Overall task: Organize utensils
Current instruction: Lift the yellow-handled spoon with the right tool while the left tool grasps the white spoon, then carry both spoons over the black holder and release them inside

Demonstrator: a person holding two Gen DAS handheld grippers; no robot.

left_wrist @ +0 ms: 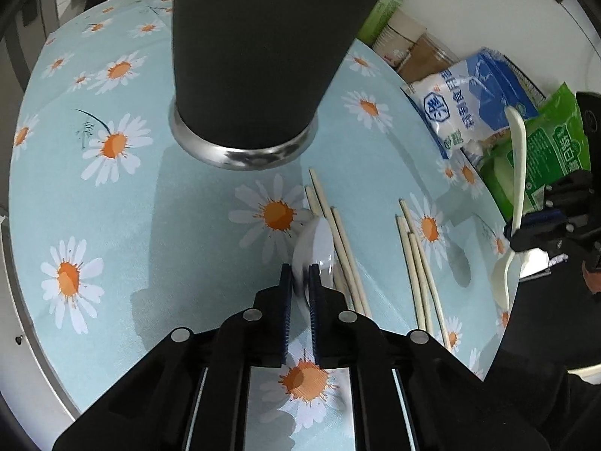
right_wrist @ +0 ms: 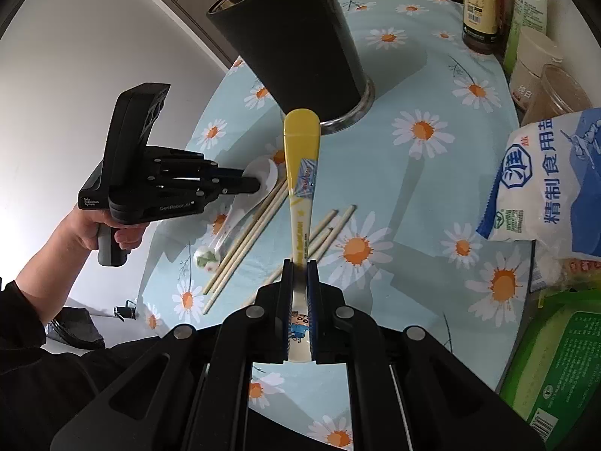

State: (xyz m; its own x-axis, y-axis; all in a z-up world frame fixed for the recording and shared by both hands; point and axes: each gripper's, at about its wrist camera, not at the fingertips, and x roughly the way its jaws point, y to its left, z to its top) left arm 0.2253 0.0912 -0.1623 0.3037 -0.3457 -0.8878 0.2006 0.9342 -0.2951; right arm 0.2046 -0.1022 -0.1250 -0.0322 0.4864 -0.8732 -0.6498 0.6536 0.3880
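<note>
A black utensil holder (left_wrist: pixel 255 56) (right_wrist: pixel 293 37) with a steel base stands on the daisy-patterned tablecloth (left_wrist: pixel 112 206). My left gripper (left_wrist: pixel 300 274) (right_wrist: pixel 255 184) is shut on the bowl edge of a white ceramic spoon (left_wrist: pixel 313 240) (right_wrist: pixel 268 173), whose handle lies on the cloth. My right gripper (right_wrist: pixel 299 267) (left_wrist: pixel 526 233) is shut on a yellow cartoon-print spoon (right_wrist: pixel 302 173) (left_wrist: pixel 520 173), held off the table with its handle end toward the holder. Two groups of wooden chopsticks (left_wrist: pixel 338 233) (right_wrist: pixel 248 240) lie between the grippers.
A white-and-blue salt bag (right_wrist: pixel 544 188) and a green packet (right_wrist: pixel 556 376) sit at the right edge. Sauce bottles (right_wrist: pixel 480 3) and jars (right_wrist: pixel 533 64) stand behind. A hand (right_wrist: pixel 94 229) holds the left gripper beyond the table's left edge.
</note>
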